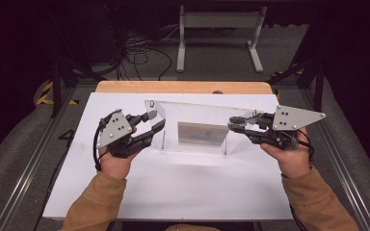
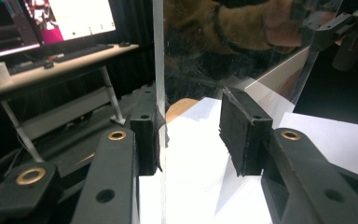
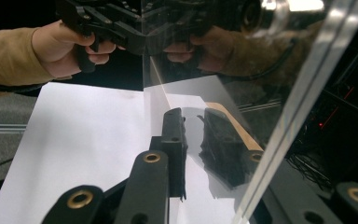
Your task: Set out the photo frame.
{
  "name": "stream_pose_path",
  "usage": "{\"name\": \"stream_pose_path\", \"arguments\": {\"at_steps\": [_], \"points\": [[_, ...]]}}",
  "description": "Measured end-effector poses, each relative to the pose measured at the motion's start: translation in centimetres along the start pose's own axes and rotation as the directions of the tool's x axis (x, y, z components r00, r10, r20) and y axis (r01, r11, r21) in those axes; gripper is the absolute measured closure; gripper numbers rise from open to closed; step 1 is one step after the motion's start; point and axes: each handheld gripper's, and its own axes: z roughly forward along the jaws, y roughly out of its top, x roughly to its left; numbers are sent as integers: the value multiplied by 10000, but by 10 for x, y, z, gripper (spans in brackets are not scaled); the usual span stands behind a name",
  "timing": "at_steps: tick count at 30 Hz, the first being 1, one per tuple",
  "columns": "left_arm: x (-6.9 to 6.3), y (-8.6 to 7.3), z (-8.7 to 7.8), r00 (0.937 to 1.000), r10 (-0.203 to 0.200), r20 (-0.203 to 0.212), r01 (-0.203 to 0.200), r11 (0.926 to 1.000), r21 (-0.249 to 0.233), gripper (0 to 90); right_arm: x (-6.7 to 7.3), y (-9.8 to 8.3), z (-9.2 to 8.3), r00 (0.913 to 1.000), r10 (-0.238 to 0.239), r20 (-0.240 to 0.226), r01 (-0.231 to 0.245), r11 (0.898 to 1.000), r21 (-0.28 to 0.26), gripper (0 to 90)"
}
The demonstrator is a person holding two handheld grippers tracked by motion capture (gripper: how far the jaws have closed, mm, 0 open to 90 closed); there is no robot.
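We hold a clear acrylic panel [image 1: 200, 126] between our two grippers above the white sheet [image 1: 173, 183] that covers the table. Our left gripper [image 1: 150, 124] sits at the panel's left end with its jaws partly open: in the left gripper view the panel's edge [image 2: 159, 70] rises upright between the two black pads, lying against the left pad [image 2: 145, 140], while the right pad [image 2: 242, 133] stands clear of it with a gap, so this gripper touches the panel on one side and does not clamp it. Our right gripper [image 1: 237, 125] is at the panel's right end with its jaws drawn close together; in the right gripper view one pad [image 3: 175, 140] lies on the near face of the sheet and the other [image 3: 223, 144] shows through the clear plastic on its far side, so here the jaws look closed on the panel, one pad on each face. The panel stands on edge, its broad faces turned toward us and away from us, and its long axis runs left to right across the table, from one gripper to the other. Its top edge runs from high at the left corner toward the right gripper, and a frosted rectangular patch [image 1: 202, 134] sits at its middle. It is over the far half of the white sheet, near the table's wooden far edge [image 1: 183, 87], roughly centred between left and right.
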Motion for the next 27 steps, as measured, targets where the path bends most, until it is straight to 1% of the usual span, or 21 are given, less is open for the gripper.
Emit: {"name": "stream_pose_path", "arguments": {"at_steps": [4, 5, 8, 9, 10, 13, 17, 20, 23, 27], "points": [[3, 0, 2, 9997, -241, -87, 241, 9997, 82, 602, -6, -1, 3, 9998, 200, 14, -200, 9998, -51, 729], [3, 0, 2, 9997, -241, -87, 241, 9997, 82, 605, -6, -1, 3, 9998, 200, 14, -200, 9998, -51, 729], [9, -3, 3, 9985, -540, -75, 540, 9985, 35, 610, -14, -3, 8, 9989, 477, 28, -476, 9987, -175, 704], [9, -3, 3, 9985, -540, -75, 540, 9985, 35, 618, -14, -3, 8, 9989, 477, 28, -476, 9987, -175, 704], [10, -3, 4, 9983, -588, -54, 588, 9983, -28, 618, -17, -3, 10, 9981, 605, 85, -603, 9980, -212, 690], [12, -2, 6, 9980, -619, -86, 620, 9981, 36, 624, -23, -5, 12, 9964, 835, 162, -830, 9961, -285, 680], [16, -1, 10, 9974, -721, -78, 722, 9974, 35, 624, -26, -6, 14, 9944, 1013, 286, -1003, 9944, -329, 669], [20, -1, 13, 9967, -809, -94, 809, 9967, -6, 622, -29, -8, 15, 9915, 1237, 401, -1219, 9916, -443, 660], [25, -1, 18, 9966, -826, -65, 826, 9966, 2, 619, -33, -10, 16, 9876, 1465, 555, -1434, 9880, -565, 662], [30, 1, 25, 9972, -696, -280, 699, 9975, 102, 601, -38, -12, 17, 9853, 1513, 798, -1462, 9870, -663, 652]]}}
